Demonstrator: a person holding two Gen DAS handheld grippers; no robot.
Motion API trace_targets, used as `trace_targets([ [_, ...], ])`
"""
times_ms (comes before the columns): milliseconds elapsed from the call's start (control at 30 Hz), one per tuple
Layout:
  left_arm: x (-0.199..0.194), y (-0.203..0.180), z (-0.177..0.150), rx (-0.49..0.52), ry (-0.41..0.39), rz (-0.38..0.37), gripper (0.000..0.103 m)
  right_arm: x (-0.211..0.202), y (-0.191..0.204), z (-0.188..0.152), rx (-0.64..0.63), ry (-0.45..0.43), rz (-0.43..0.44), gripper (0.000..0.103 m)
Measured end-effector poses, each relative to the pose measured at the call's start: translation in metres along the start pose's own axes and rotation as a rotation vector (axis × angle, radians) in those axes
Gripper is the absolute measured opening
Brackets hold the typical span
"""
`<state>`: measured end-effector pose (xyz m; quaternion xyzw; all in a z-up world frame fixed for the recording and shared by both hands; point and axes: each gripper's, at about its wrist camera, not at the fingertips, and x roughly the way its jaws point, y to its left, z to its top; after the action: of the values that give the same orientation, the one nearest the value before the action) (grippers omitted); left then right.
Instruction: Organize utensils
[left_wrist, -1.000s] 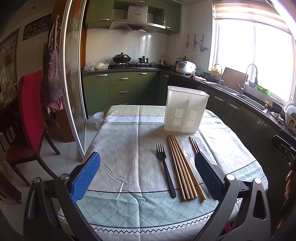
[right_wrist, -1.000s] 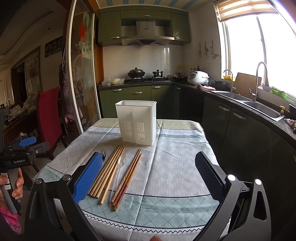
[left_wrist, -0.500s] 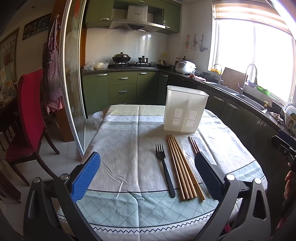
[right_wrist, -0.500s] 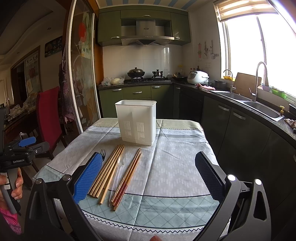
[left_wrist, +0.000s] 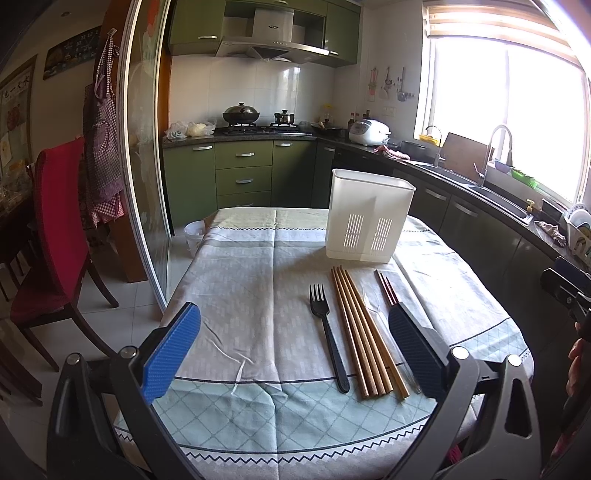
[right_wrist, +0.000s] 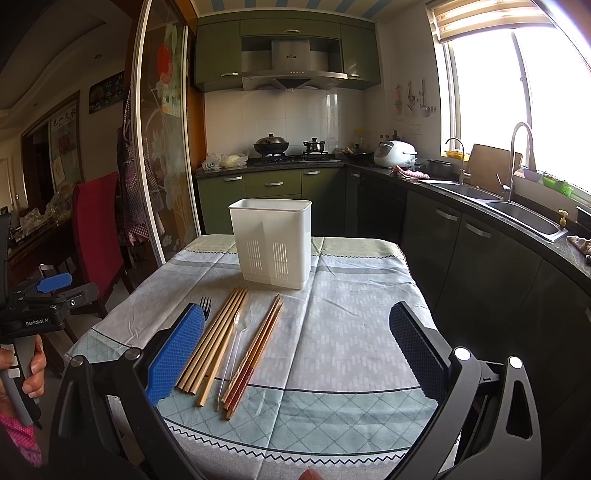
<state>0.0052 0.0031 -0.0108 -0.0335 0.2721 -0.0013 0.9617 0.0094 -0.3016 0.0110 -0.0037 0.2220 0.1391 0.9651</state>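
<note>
A white slotted utensil holder (left_wrist: 369, 218) (right_wrist: 272, 242) stands upright toward the far end of the cloth-covered table (left_wrist: 251, 295) (right_wrist: 343, 325). In front of it lie a black fork (left_wrist: 327, 332) (right_wrist: 205, 307), several light wooden chopsticks (left_wrist: 364, 332) (right_wrist: 216, 338), a clear plastic spoon (right_wrist: 236, 339) and dark red-tipped chopsticks (left_wrist: 386, 290) (right_wrist: 256, 349), all parallel. My left gripper (left_wrist: 295, 345) hangs open over the table's near edge, holding nothing. My right gripper (right_wrist: 295, 345) is open too, its left pad hiding most of the fork.
A red chair (left_wrist: 55, 229) and a glass sliding door (left_wrist: 144, 155) stand left of the table. Green cabinets, stove (left_wrist: 258, 125) and sink (right_wrist: 517, 210) run along the back and right. A person's hand (right_wrist: 22, 373) holds the left gripper's handle.
</note>
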Motion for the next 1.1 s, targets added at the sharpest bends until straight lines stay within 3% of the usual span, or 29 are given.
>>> trace_targets([
  [800,0.009,0.000,-0.002,0.003,0.023,-0.008,0.097,0.013,-0.001,-0.007,0.003,0.014,-0.007,0.099],
  [933,0.027,-0.001,0.005,0.008,0.090,-0.008,0.097,0.027,-0.007,-0.006,0.020,0.062,0.025,0.099],
  [1100,0.078,0.000,0.018,-0.012,0.280,-0.014,0.097,0.065,-0.025,0.003,0.073,0.211,0.075,0.099],
])
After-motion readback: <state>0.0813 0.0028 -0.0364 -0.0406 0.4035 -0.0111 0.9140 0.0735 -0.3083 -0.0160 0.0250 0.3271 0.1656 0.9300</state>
